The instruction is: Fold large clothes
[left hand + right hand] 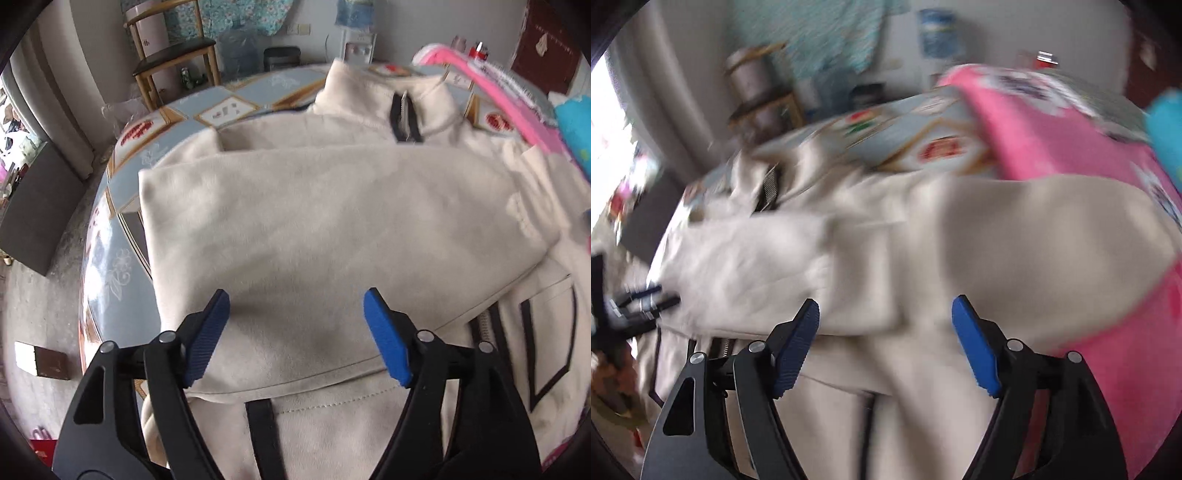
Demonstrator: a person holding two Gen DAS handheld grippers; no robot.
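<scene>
Blue pads of the left gripper are being held wide apart, empty, just above the jacket; the right gripper is likewise being held released over its blurred right side. The jacket is lying ahead of both, collar away, a sleeve folded crosswise. It is being supported by a patterned table, beside a pink cloth. A chair is standing beyond.

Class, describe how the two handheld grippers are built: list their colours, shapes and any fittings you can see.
The left gripper and the right gripper look alike: black angular arms with triangular cut-outs and round silver pivot pins. Their fingers end in flat blue ribbed pads. No cables, markings or sleeves are visible.
</scene>
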